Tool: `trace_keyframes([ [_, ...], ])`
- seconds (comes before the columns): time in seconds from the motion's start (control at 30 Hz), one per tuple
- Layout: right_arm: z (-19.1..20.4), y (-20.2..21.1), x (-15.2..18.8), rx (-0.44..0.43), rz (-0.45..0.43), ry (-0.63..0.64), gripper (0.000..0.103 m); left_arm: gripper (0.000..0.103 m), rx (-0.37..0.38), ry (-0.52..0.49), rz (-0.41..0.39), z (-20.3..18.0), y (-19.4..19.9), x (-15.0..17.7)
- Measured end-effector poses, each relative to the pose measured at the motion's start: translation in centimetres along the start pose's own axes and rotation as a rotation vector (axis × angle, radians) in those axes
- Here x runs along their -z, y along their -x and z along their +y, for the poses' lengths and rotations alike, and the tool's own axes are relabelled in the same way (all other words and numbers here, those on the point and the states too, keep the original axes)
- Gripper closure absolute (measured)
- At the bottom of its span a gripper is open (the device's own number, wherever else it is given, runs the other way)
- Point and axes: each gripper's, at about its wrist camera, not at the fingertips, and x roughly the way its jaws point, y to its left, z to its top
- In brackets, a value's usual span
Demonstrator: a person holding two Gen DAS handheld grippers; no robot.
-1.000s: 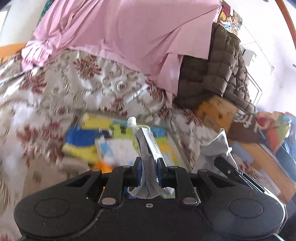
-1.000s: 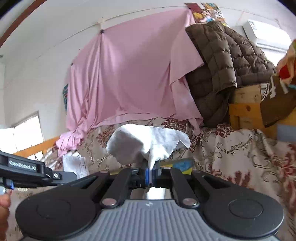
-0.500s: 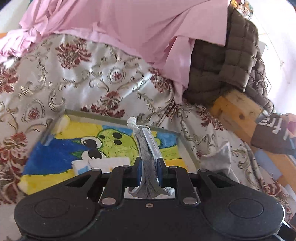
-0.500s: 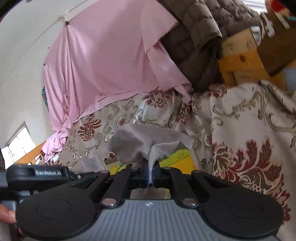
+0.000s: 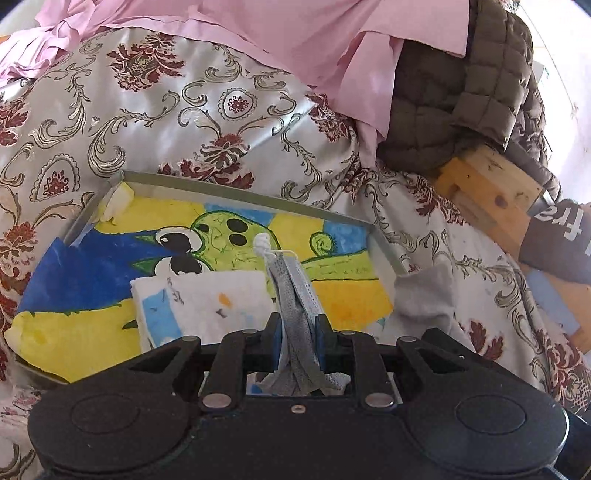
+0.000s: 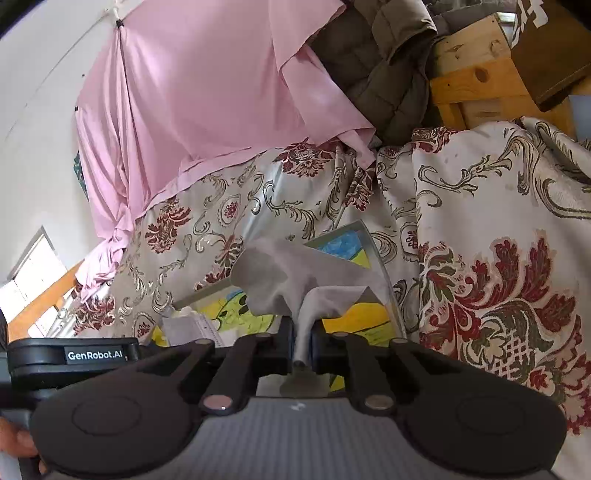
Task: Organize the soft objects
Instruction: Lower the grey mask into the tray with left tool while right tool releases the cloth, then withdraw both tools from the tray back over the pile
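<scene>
Glossy floral satin bedspread (image 5: pixel 207 110), matt pink cotton sheet (image 5: pixel 280 33) far, quilted brown jacket (image 5: pixel 461 92) right, thin metal-rimmed tray (image 5: pixel 236 190) near

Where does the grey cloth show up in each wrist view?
Left wrist: grey cloth at right, beside the tray's right corner.
Right wrist: grey cloth centre, between the jaws of the right claw, which are opening.
Shared landmark: metal tray with its yellow and blue cartoon liner.

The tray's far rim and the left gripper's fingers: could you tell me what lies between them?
In the left wrist view, between the tray's far rim and the left gripper lie a cartoon picture lining the tray and a folded white cloth.
</scene>
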Motion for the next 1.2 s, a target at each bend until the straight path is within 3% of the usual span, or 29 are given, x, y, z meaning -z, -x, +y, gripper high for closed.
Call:
trace_keyframes([
  [0.1,-0.1,-0.1,0.0,-0.002,0.005,-0.002,0.087,0.079,-0.021,-0.018,0.004,-0.3,-0.1,0.2],
  [0.27,0.2,-0.1,-0.1,0.014,0.013,0.023,0.058,0.072,-0.036,-0.018,0.001,-0.2,-0.2,0.4],
  [0.3,0.3,0.0,-0.1,0.019,0.015,0.033,0.057,0.070,-0.038,-0.018,0.002,-0.2,-0.3,0.4],
  [0.37,0.4,0.2,-0.1,0.027,0.021,0.046,0.050,0.066,-0.040,-0.020,-0.001,-0.2,-0.3,0.4],
  [0.43,0.6,0.5,-0.3,0.032,0.021,0.058,0.046,0.055,-0.044,-0.025,-0.010,-0.3,-0.1,0.4],
  [0.57,1.0,1.7,-1.0,0.041,0.007,0.082,0.033,0.047,-0.055,-0.021,-0.029,-0.4,0.4,0.2],
  [0.83,2.4,6.0,-2.5,0.048,-0.057,0.116,0.015,0.024,-0.080,-0.018,-0.093,-1.2,3.5,-0.3],
  [1.2,5.0,15.1,-3.7,0.058,-0.171,0.153,0.001,0.012,-0.059,-0.008,-0.187,-3.1,11.9,0.5],
])
